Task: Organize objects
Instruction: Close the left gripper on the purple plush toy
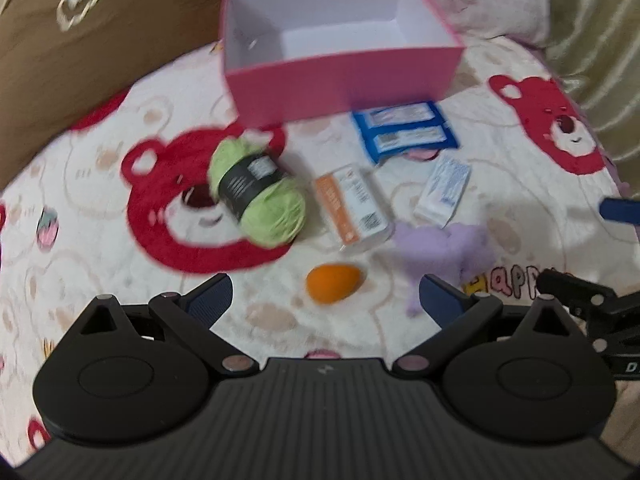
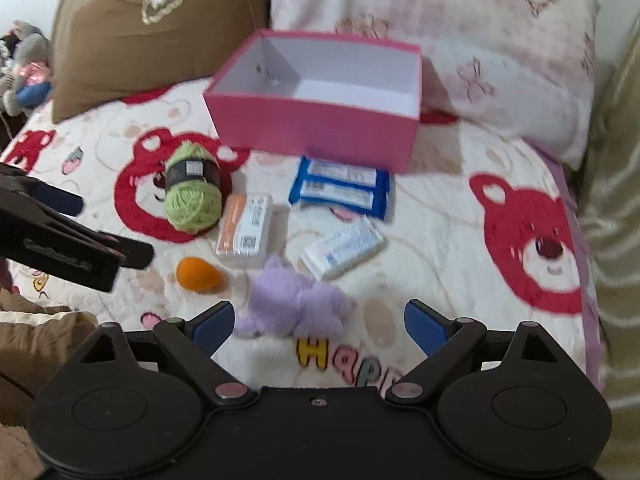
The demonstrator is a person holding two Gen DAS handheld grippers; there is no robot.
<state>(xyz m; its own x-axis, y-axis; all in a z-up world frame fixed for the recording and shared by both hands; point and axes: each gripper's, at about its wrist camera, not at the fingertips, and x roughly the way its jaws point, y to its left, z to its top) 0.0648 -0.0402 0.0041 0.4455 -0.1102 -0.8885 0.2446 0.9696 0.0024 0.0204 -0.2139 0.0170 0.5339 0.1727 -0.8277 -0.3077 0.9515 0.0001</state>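
An empty pink box (image 1: pixel 340 80) (image 2: pixel 316 128) with a white inside stands at the back of the bed. In front of it lie a green yarn ball (image 1: pixel 258 192) (image 2: pixel 194 192), an orange-and-white packet (image 1: pixel 352 204) (image 2: pixel 246 230), a blue packet (image 1: pixel 404 130) (image 2: pixel 340 186), a small white packet (image 1: pixel 442 190) (image 2: pixel 344 250), an orange egg-shaped sponge (image 1: pixel 334 282) (image 2: pixel 198 274) and a purple plush piece (image 1: pixel 444 258) (image 2: pixel 296 304). My left gripper (image 1: pixel 326 300) is open, just short of the sponge. My right gripper (image 2: pixel 320 326) is open, with the plush between its fingers.
A white blanket (image 2: pixel 460 240) with red bears covers the bed. A brown pillow (image 2: pixel 160 40) leans at the back left and a pink patterned pillow (image 2: pixel 460 40) at the back right. The left gripper's body (image 2: pixel 60 236) shows at the left of the right wrist view.
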